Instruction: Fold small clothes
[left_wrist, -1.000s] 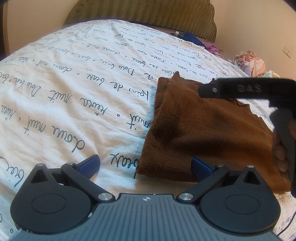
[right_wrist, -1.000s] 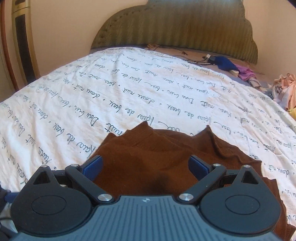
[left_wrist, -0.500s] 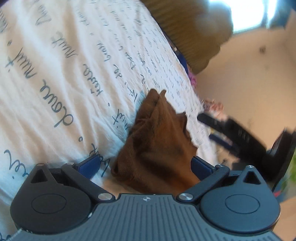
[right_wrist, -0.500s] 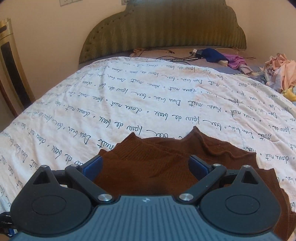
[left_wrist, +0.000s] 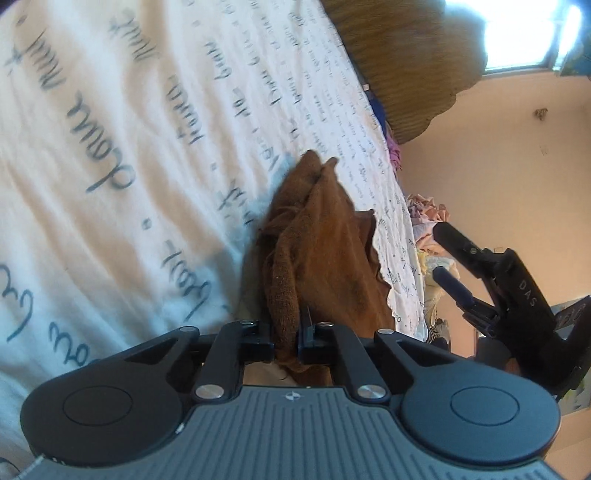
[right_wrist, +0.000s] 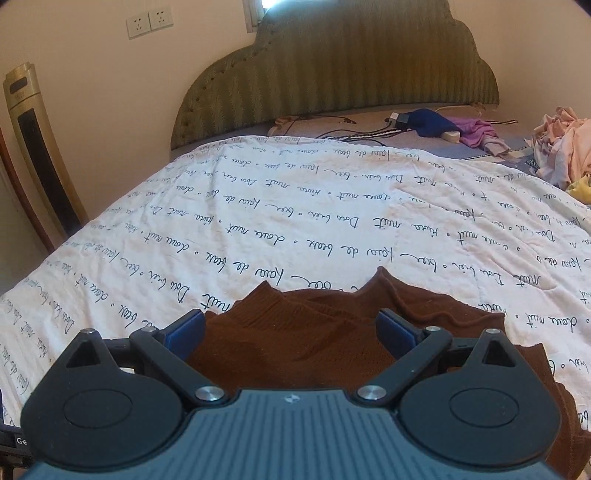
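A brown knitted garment (left_wrist: 317, 258) lies folded on a white quilt with handwriting print (left_wrist: 129, 166). My left gripper (left_wrist: 286, 341) is tilted and shut on the near edge of the garment; a bunched fold of cloth sits between its fingers. In the right wrist view the same brown garment (right_wrist: 314, 332) lies under my right gripper (right_wrist: 291, 325), which hovers open above it with blue pads apart. The right gripper (left_wrist: 448, 254) also shows at the right of the left wrist view, open and clear of the cloth.
A green padded headboard (right_wrist: 340, 74) stands at the far end of the bed. Blue and purple clothes (right_wrist: 443, 127) and cables lie near it. A heap of pink and yellow clothes (right_wrist: 565, 147) sits at the right edge. A tall gold appliance (right_wrist: 37, 147) stands left.
My left gripper has rolled sideways and shut on the garment's near edge; it was open before. The right gripper has lifted slightly and stays open.
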